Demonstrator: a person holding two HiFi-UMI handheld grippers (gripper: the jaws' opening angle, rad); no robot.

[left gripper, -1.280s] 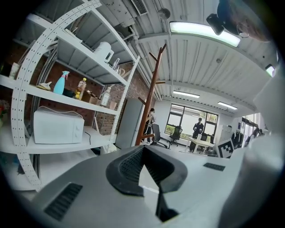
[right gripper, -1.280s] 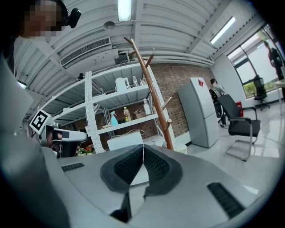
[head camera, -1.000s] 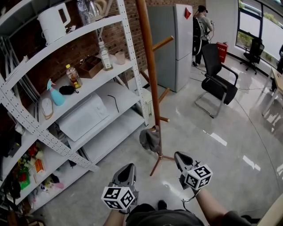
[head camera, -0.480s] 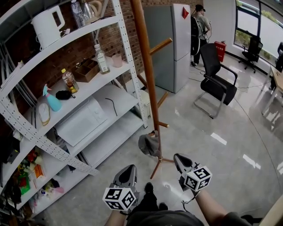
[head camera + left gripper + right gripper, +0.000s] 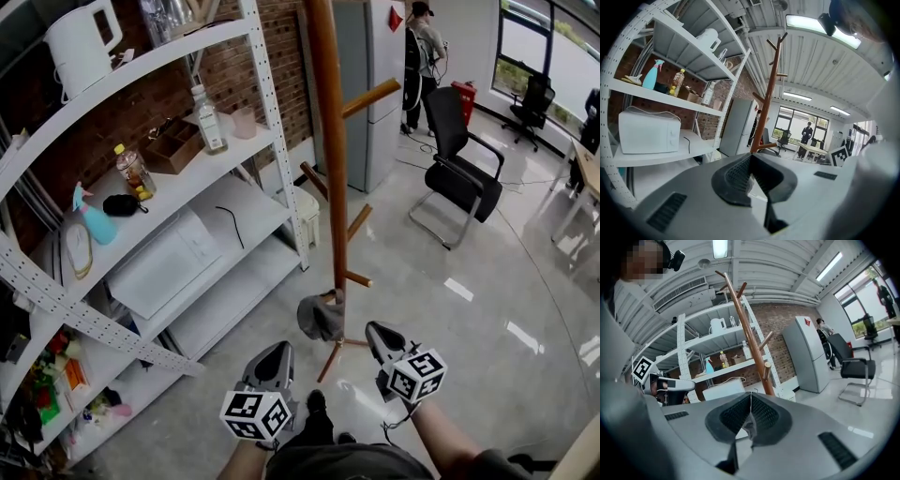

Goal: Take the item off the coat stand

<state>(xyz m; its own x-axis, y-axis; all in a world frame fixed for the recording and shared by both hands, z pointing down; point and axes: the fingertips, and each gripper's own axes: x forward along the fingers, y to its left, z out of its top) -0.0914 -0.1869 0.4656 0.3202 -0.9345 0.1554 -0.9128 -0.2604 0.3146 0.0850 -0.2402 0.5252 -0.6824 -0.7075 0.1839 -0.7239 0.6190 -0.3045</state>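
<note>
The floppy grey fabric cap point(image 5: 321, 317) hangs off one of the lowest pegs of the wooden coat stand point(image 5: 326, 141), down near the splayed feet and just above the glossy grey floor point(image 5: 450, 309). It looks soft and crumpled, bunched into a lump, so I honestly can't make out a brim or any detail on it. The stand is a smooth round reddish-brown pole with short angled pegs sticking out at different heights, and its top is cut off in the head view. The left tool point(image 5: 274, 352) and right tool point(image 5: 379, 332) sit low on either side of the stand's base, near the cap but not touching it. Both have their ribbed black pads pressed together with nothing in them. In both gripper views the tools' own grey bodies hide the cap completely. Just left of the stand is a white perforated metal shelving rack point(image 5: 272, 122) holding a boxy white microwave point(image 5: 169, 262), a white plastic kettle point(image 5: 80, 42) and a light blue spray bottle point(image 5: 92, 214). Further back there's a tall grey fridge point(image 5: 380, 56) and a black office chair point(image 5: 459, 173).
</note>
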